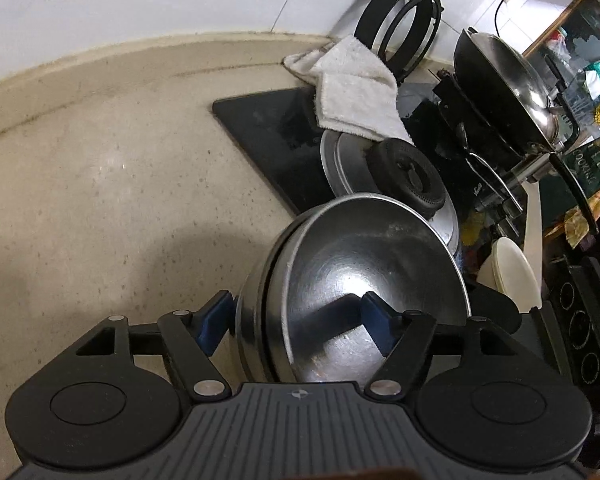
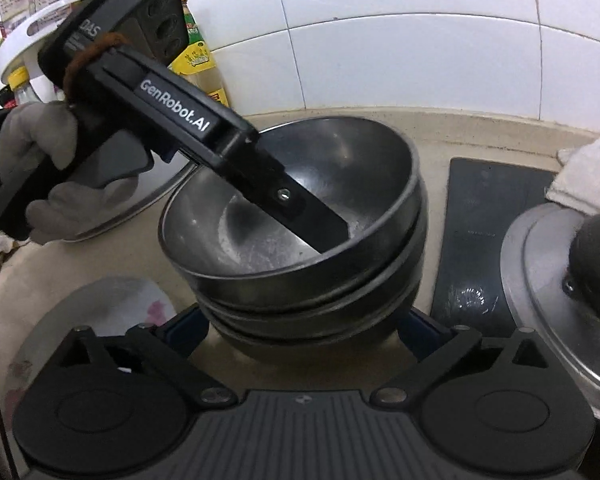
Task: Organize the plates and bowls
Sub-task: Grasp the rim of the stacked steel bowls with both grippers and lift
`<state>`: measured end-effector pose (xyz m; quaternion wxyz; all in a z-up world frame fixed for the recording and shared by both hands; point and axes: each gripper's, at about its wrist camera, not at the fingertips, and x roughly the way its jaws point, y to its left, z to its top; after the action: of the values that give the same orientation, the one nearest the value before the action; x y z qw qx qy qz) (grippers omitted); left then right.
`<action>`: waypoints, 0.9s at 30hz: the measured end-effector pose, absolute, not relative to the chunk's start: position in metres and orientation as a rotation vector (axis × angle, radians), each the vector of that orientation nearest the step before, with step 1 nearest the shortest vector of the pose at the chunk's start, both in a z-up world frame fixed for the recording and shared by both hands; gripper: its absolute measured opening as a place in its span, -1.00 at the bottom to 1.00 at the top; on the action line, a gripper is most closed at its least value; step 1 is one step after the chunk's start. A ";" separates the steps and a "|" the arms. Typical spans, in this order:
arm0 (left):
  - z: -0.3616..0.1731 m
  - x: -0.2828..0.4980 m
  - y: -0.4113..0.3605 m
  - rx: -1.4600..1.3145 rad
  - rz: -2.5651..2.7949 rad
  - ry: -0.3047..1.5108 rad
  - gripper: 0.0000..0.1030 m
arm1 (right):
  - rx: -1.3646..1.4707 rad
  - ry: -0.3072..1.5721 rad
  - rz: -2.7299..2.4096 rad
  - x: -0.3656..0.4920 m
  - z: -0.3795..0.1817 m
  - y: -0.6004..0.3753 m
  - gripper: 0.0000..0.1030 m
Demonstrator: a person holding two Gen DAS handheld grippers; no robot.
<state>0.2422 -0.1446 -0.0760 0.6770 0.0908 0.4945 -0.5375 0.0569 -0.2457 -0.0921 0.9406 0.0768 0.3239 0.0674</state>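
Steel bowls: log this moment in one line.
left hand-held gripper: pinching top steel bowl wall | right hand-held gripper: open around stack base | steel bowl stack: on counter

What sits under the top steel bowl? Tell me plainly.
Under the top bowl more steel bowls are nested in a stack, at least two rims showing. Their insides are covered. The left gripper has one finger inside the top bowl; the right gripper flanks the stack's base.

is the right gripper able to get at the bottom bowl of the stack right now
Probably yes: the right gripper is open, its fingers either side of the steel bowl stack's base, nothing between. The left gripper grips only the top bowl's rim, higher up.
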 end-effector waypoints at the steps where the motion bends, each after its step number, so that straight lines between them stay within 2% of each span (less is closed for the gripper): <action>1: -0.076 0.243 -0.145 0.201 -1.206 1.111 0.48 | 0.156 0.656 0.133 0.058 -0.093 -0.245 0.94; 9: -0.064 0.223 -0.146 0.286 -1.211 0.988 0.44 | 0.161 0.650 0.114 0.057 -0.091 -0.239 0.93; 27: -0.015 0.190 -0.118 0.236 -1.134 0.860 0.42 | 0.151 0.558 0.117 0.028 -0.062 -0.224 0.92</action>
<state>0.1898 -0.1185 -0.0154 0.7509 0.1081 0.3935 -0.5192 0.0277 -0.2242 -0.0624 0.9569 0.0747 0.2747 0.0574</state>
